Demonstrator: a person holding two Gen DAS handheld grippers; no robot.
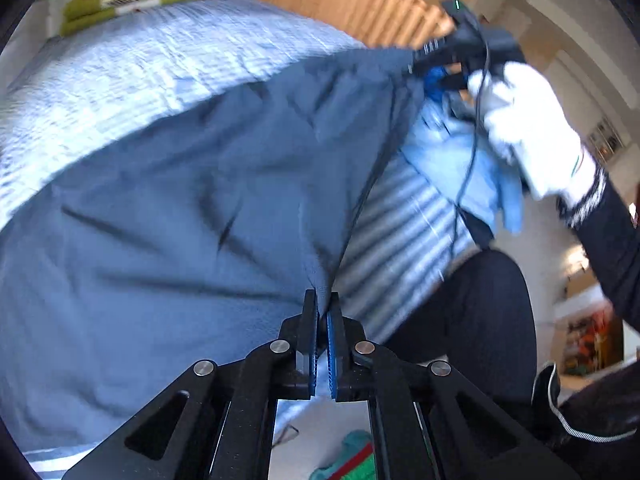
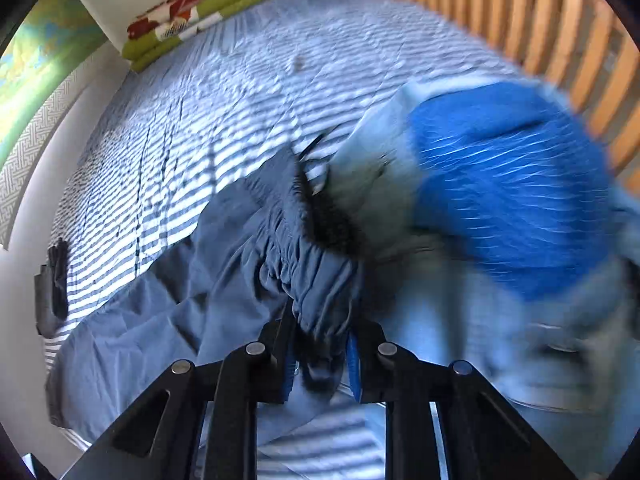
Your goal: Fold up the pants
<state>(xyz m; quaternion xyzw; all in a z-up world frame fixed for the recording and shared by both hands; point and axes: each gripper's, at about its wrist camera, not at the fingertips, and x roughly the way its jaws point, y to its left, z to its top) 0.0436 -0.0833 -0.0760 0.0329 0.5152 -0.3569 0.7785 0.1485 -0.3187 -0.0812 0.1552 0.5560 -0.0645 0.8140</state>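
Slate-blue pants (image 1: pixel 180 216) hang lifted over the striped bed (image 1: pixel 132 76), stretched between both grippers. My left gripper (image 1: pixel 324 312) is shut on a pinch of the pants' fabric at its fingertips. In the left wrist view the right gripper (image 1: pixel 436 64), held by a white-gloved hand (image 1: pixel 528 136), grips the other end up at the right. In the right wrist view my right gripper (image 2: pixel 322 340) is shut on the gathered elastic waistband of the pants (image 2: pixel 304 276), whose legs trail down left across the bed (image 2: pixel 240 92).
A pile of light-blue and bright-blue clothes (image 2: pixel 508 184) lies on the bed at the right. Folded green and red blankets (image 2: pixel 200 16) sit at the far end. A wooden slatted rail (image 2: pixel 520 28) borders the right side. The person's dark-clad leg (image 1: pixel 468 312) stands close.
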